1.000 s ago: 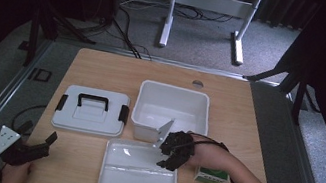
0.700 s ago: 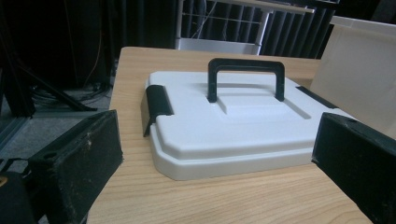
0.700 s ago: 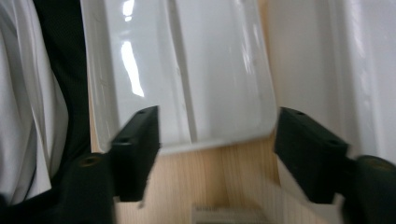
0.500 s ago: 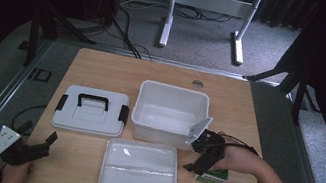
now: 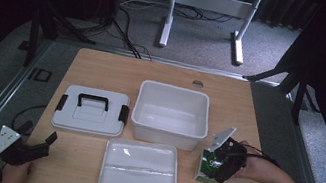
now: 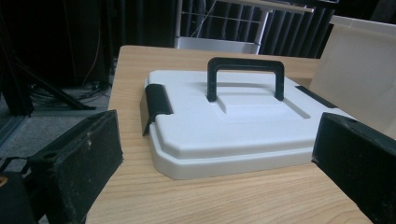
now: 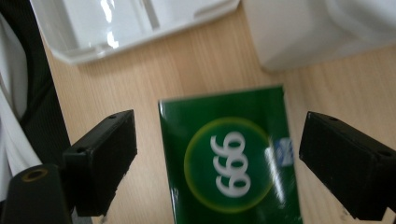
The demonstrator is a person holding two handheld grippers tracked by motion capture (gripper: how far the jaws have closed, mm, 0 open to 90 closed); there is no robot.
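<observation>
A green carton point(image 5: 203, 172) with a white "666" in a yellow ring point(image 7: 231, 163) stands at the table's front right. My right gripper point(image 5: 218, 163) point(image 7: 217, 140) is over it. Its jaws have just been opening and stand open, with the carton between them and a gap on each side. A white lid with a black handle point(image 5: 90, 110) point(image 6: 233, 121) lies at the left. My left gripper point(image 5: 46, 144) point(image 6: 219, 149) rests open at the front left corner, pointing at that lid, with nothing held.
A deep white tub point(image 5: 171, 113) sits mid-table, and a shallow white tray point(image 5: 139, 168) lies in front of it, just left of the carton. The wooden table point(image 5: 104, 68) ends close behind both hands. A metal stand point(image 5: 206, 8) and cables are on the floor beyond.
My right gripper has moved right, from the tray's far edge to the green carton, and its jaws have spread wider. The left gripper has stayed where it was.
</observation>
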